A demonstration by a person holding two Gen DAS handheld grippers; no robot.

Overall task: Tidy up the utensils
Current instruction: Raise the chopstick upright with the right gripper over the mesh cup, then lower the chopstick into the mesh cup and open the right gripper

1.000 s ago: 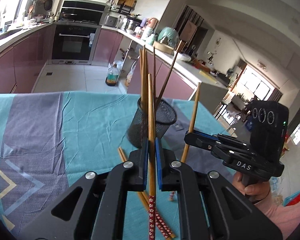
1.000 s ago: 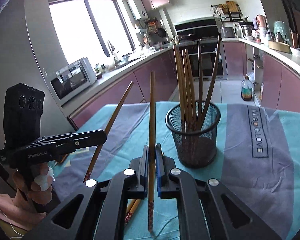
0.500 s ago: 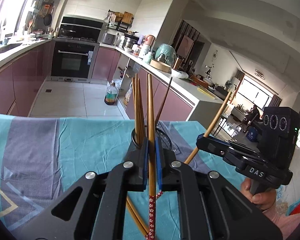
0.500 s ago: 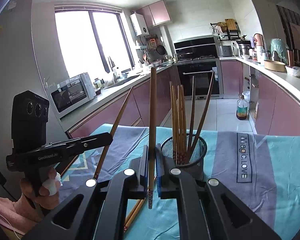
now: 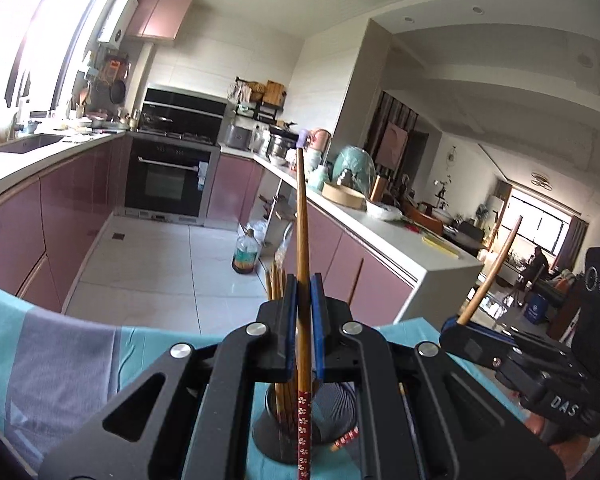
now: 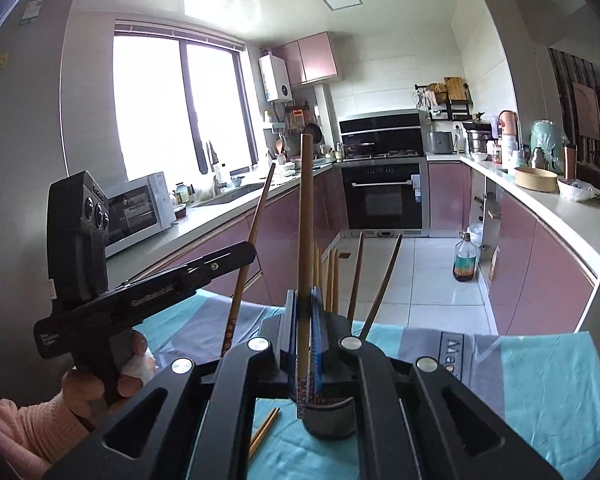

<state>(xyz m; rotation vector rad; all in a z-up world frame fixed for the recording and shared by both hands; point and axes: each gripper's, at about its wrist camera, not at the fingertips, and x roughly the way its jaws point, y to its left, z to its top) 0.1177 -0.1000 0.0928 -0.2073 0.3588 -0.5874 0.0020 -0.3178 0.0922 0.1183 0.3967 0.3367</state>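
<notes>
My left gripper (image 5: 303, 300) is shut on a wooden chopstick (image 5: 302, 240) with a red flowered end, held upright above the black mesh holder (image 5: 332, 412). My right gripper (image 6: 303, 316) is shut on another wooden chopstick (image 6: 305, 216), upright just above the same holder (image 6: 332, 416). The holder stands on the teal tablecloth (image 6: 540, 380) with several chopsticks (image 6: 332, 276) in it. The left gripper also shows in the right wrist view (image 6: 244, 254), and the right gripper shows in the left wrist view (image 5: 454, 330). Loose chopsticks (image 6: 264, 432) lie on the cloth beside the holder.
The table has a teal and grey cloth (image 5: 60, 360). Beyond it are pink kitchen cabinets (image 6: 540, 248), an oven (image 5: 166, 178), a bottle on the floor (image 5: 244, 256) and a microwave (image 6: 140, 208) on the counter.
Both grippers have risen and tilted with their chopsticks, and now stand closer over the holder. The holder has dropped low in both views, under the jaws.
</notes>
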